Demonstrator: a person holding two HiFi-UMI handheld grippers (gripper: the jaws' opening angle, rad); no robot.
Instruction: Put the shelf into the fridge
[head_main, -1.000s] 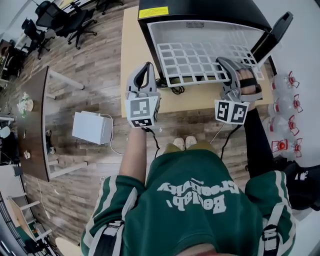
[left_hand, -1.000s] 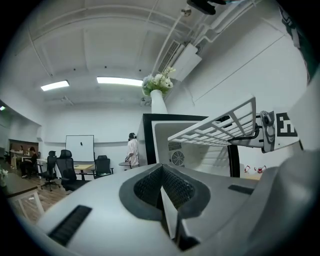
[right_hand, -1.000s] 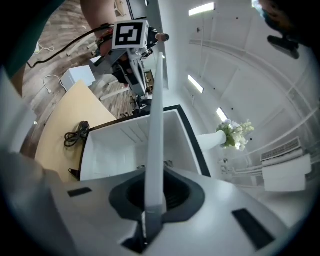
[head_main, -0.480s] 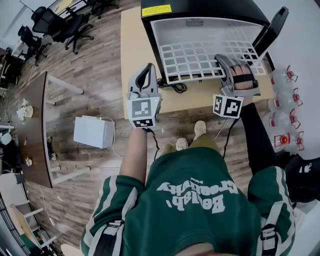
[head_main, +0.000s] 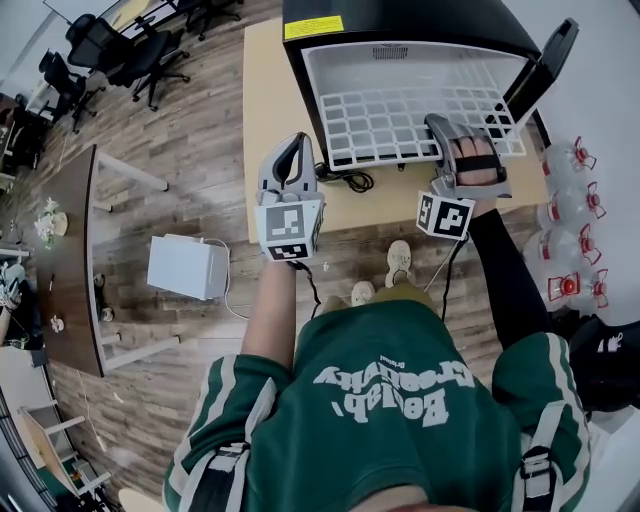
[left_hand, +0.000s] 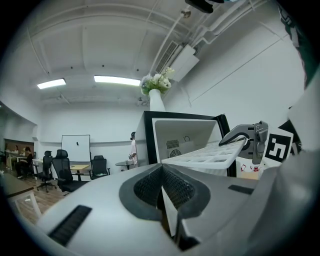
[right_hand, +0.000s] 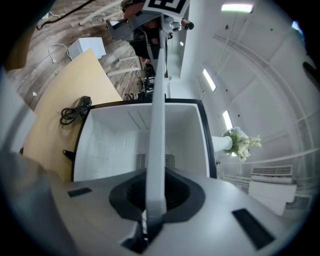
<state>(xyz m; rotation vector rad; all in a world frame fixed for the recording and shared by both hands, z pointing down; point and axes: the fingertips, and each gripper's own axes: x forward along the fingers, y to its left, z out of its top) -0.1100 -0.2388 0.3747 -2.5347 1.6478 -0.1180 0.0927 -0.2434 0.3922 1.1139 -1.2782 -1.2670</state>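
Note:
A black mini fridge (head_main: 400, 25) stands open on a wooden table (head_main: 265, 120). A white grid shelf (head_main: 400, 115) lies partly inside it, its front edge sticking out. My right gripper (head_main: 447, 135) is shut on the right part of that front edge. In the right gripper view the shelf (right_hand: 157, 125) runs edge-on from between the jaws toward the white fridge interior (right_hand: 110, 145). My left gripper (head_main: 290, 150) hangs left of the shelf, apart from it, shut and holding nothing. From the left gripper view the shelf (left_hand: 205, 155) and the right gripper (left_hand: 250, 137) show at the right.
The fridge door (head_main: 545, 60) stands swung open at the right. A black cable (head_main: 345, 180) lies on the table under the shelf's front edge. Water bottles (head_main: 570, 160) stand on the floor at the right, a white box (head_main: 187, 266) at the left, beside a brown table (head_main: 70, 250).
My right gripper has sunk a little and rolled, taking the shelf's front edge with it. The left gripper has stayed where it was.

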